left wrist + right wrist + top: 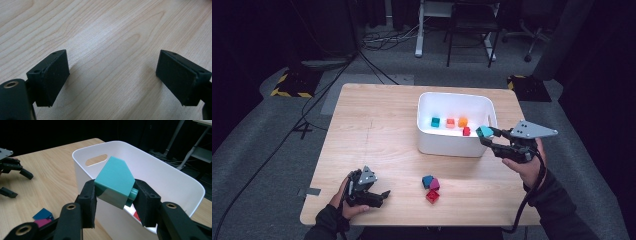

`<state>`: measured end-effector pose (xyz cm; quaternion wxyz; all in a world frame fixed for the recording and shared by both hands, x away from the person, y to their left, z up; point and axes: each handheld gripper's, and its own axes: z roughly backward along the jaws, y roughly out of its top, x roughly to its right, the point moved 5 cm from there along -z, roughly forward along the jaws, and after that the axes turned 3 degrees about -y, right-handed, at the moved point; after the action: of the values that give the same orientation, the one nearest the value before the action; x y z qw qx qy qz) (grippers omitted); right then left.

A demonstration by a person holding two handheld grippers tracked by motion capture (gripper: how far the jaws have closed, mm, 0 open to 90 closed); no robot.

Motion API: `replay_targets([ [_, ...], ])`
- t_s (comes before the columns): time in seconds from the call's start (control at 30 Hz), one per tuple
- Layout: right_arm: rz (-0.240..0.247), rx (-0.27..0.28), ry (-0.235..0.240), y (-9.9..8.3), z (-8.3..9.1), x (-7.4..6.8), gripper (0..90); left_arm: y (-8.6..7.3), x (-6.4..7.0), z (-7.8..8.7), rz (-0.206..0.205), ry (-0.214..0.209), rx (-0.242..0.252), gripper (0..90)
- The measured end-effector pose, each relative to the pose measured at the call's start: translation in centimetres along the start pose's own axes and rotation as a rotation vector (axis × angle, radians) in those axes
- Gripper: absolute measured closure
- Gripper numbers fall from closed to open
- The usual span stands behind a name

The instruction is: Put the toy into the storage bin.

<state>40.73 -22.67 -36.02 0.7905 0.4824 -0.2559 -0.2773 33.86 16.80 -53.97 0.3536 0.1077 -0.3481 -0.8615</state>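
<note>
My right gripper (486, 134) is shut on a teal block (484, 131) at the front right corner of the white bin (428, 142). In the right gripper view the teal block (115, 181) sits tilted between the jaws of that gripper (115, 197), over the bin's near rim (82, 162). Inside the bin lie a teal block (435, 121), a light red one (450, 123), an orange one (462, 121) and a red one (466, 131). My left gripper (382, 197) rests open on the table's front left, its fingers (50, 75) wide apart over bare wood.
A blue block (427, 180), a magenta block (435, 184) and a red block (432, 195) lie together on the wooden table (377, 130) in front of the bin. Chairs, a desk leg and cables stand on the dark floor beyond the far edge.
</note>
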Motion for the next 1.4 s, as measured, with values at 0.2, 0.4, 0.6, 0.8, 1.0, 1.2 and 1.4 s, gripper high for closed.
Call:
replay_targets([
  [0.2,-0.001,-0.004,-0.008,0.9,-0.7,0.6,56.2,0.0,0.0,0.0,0.000,0.000,0.000,11.7],
  [0.4,-0.005,-0.017,-0.027,1.7,-1.5,1.1,56.2,0.0,0.0,0.0,0.000,0.000,0.000,11.7],
  [0.6,-0.005,-0.025,-0.045,2.2,-2.5,1.7,56.2,0.0,0.0,0.0,0.000,0.000,0.000,11.7],
  [0.8,-0.017,-0.039,-0.064,2.6,-3.8,2.3,56.2,0.0,0.0,0.0,0.000,0.000,-0.001,11.7],
  [1.0,-0.016,-0.050,-0.082,2.8,-5.4,3.0,56.2,0.0,0.0,0.0,0.000,0.000,0.000,11.7],
  [1.2,-0.036,-0.087,-0.081,2.6,-6.7,3.2,56.1,0.0,0.0,0.0,0.000,0.000,0.000,11.7],
  [1.4,-0.046,-0.115,-0.083,2.3,-7.6,3.2,55.8,0.0,0.0,0.0,0.000,0.000,0.000,11.7],
])
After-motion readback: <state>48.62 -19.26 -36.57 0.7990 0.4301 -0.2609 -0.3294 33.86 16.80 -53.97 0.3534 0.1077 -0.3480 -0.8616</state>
